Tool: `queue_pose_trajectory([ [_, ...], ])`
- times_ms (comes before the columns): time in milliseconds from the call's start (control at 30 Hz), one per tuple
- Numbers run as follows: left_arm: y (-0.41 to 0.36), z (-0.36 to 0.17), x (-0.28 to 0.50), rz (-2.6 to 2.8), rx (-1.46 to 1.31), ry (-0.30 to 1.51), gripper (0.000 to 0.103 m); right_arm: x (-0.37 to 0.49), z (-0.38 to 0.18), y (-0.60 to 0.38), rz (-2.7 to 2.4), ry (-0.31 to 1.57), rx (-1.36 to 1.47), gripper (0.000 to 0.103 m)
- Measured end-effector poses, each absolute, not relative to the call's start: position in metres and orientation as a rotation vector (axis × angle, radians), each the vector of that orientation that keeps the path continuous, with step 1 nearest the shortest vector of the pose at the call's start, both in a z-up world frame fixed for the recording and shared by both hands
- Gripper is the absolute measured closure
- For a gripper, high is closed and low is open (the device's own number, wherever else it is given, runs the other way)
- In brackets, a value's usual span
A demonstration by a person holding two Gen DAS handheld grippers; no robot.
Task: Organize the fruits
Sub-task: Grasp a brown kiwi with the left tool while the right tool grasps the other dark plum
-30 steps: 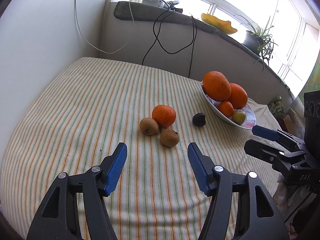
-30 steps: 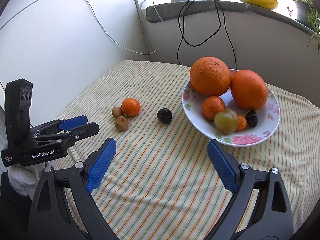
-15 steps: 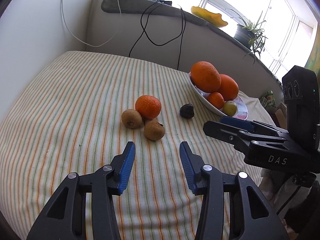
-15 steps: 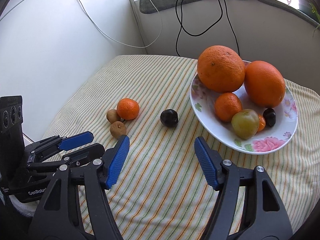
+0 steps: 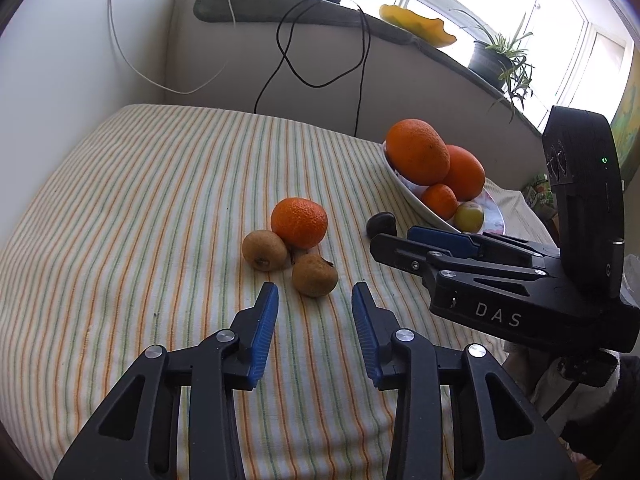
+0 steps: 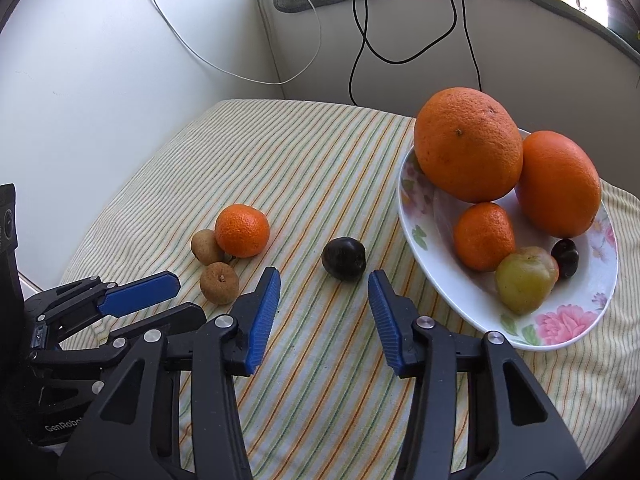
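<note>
The left gripper (image 5: 315,298), jaws gaping and empty, is hovering just short of the nearest brown fruit (image 5: 314,275). The right gripper (image 6: 324,280), jaws likewise spread and empty, is facing the dark plum (image 6: 344,258). Beyond the plum, the floral plate (image 6: 560,328) is sitting on the striped bench (image 6: 320,360), holding oranges.

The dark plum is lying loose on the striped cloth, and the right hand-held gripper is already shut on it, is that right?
Not quite. The dark plum does lie loose on the striped cloth, but the right hand-held gripper is open, its blue pads apart just short of the plum and not touching it. The right wrist view shows this.
</note>
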State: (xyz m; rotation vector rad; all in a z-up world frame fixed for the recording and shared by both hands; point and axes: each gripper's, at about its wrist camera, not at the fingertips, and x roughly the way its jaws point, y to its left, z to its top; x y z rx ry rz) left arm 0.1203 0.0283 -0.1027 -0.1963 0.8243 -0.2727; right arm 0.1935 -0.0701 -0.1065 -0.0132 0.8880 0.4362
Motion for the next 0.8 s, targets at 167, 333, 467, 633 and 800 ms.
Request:
queue_pose_trajectory([
  [167, 0.024, -0.105, 0.126, -0.285, -0.186, 0.830, 0.068, 0.201, -0.111, -0.067, 0.422, 0.898, -0.015, 0.059],
  [333, 0.021, -0.107, 0.131, -0.289, -0.171, 0.837, 0.071, 0.207, -0.114, -0.065, 0.415, 0.905, -0.020, 0.060],
  [467, 0.018, -0.110, 0.135, -0.284, -0.157, 0.842, 0.072, 0.211, -0.115, -0.060, 0.409, 0.905, -0.037, 0.064],
  [633, 0.019, -0.112, 0.140, -0.280, -0.153, 0.846, 0.075, 0.214, -0.115, -0.055, 0.399, 0.903, -0.061, 0.066],
  [800, 0.019, -0.114, 0.142, -0.270, -0.140, 0.844, 0.079, 0.218, -0.115, -0.055, 0.375, 0.905, -0.076, 0.077],
])
